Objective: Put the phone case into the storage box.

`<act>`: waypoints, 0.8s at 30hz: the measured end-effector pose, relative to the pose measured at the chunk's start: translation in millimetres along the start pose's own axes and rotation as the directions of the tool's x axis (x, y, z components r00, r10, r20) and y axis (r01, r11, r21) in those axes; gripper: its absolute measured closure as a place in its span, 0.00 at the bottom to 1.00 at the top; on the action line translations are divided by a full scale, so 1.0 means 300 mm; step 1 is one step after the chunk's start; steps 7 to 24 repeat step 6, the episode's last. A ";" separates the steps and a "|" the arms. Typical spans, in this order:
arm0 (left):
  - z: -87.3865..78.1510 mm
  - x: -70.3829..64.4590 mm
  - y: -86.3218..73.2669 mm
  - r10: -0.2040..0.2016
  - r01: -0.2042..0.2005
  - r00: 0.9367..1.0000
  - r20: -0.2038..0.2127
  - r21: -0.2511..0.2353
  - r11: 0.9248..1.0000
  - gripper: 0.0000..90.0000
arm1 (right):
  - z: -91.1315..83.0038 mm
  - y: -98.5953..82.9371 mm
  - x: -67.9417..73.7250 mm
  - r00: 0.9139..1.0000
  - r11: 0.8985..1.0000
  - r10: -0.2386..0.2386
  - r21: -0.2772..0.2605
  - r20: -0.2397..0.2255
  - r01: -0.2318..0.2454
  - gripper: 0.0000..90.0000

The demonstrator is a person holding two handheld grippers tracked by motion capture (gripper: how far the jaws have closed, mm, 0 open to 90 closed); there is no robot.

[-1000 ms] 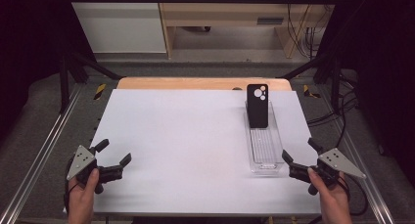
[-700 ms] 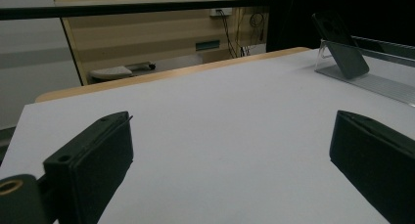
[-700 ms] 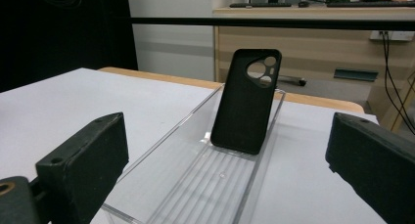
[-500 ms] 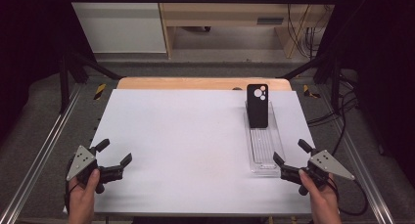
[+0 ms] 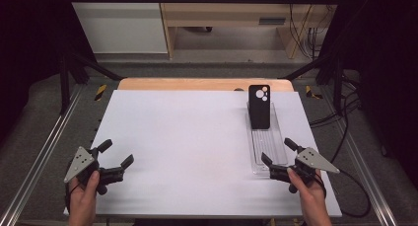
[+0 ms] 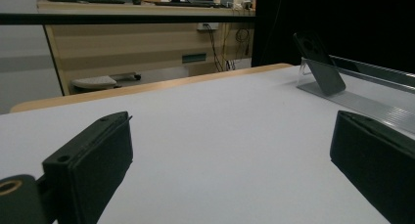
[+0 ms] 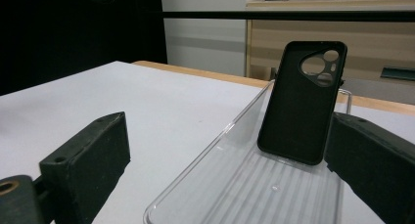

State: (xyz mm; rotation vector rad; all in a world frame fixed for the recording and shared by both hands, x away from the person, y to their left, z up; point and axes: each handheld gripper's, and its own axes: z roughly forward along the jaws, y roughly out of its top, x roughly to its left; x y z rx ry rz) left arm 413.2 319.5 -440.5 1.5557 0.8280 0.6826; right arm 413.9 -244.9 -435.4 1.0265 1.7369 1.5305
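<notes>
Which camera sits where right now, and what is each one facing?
High view: fixed above the person's side, looking forward and down on the white table; both hands show, with the left gripper and right gripper.
Left gripper view: rides the left gripper low over the table, facing across it; its two black jaws stand wide apart.
Right gripper view: rides the right gripper, facing the clear tray and the black phone case leaning in it; its jaws stand apart.
Shared: the case and tray appear in all three views.
</notes>
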 end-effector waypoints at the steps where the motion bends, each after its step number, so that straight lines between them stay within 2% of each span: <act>1: 0.004 -0.002 -0.001 0.003 -0.003 1.000 0.002 0.007 1.000 0.03 | 0.013 -0.001 0.003 1.000 1.000 0.003 0.011 0.001 -0.003 0.05; 6: 0.005 -0.015 -0.003 -0.013 0.013 1.000 -0.008 0.013 1.000 0.03 | 0.029 0.003 0.008 1.000 1.000 -0.010 0.022 -0.007 0.010 0.06; 24: 0.005 -0.015 -0.003 -0.013 0.013 1.000 -0.008 0.013 1.000 0.03 | 0.029 0.003 0.008 1.000 1.000 -0.010 0.022 -0.007 0.010 0.06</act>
